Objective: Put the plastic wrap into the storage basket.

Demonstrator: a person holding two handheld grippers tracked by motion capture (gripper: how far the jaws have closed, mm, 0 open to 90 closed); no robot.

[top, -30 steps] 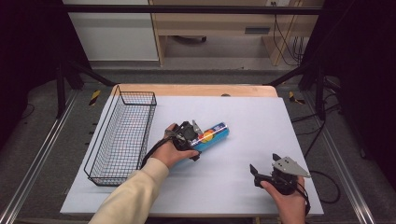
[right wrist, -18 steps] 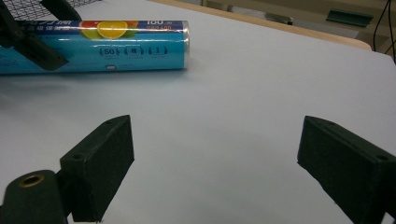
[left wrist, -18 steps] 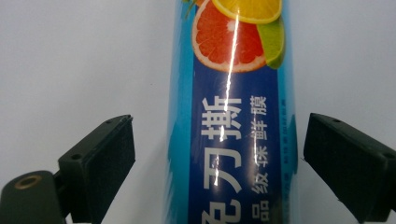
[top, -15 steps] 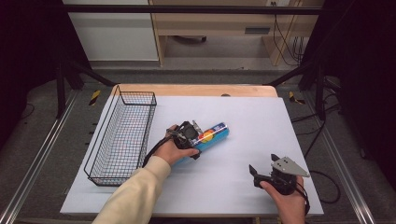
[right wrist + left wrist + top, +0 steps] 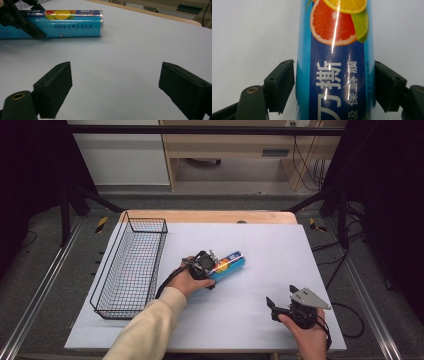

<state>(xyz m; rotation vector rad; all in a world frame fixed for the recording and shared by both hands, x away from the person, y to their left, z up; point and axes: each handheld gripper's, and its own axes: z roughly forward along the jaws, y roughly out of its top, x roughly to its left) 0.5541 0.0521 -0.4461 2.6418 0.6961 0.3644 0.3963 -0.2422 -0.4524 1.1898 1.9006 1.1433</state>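
At mid-table, the left gripper has just been closing its jaws around a blue roll lying on its side right of the basket; pads at its flanks, lift and transfer remaining. Glossy wrap shows citrus slices. Right gripper rests spread, holding nothing

Left side: your wire basket walls it off.
Middle: the blue roll lies across your path.
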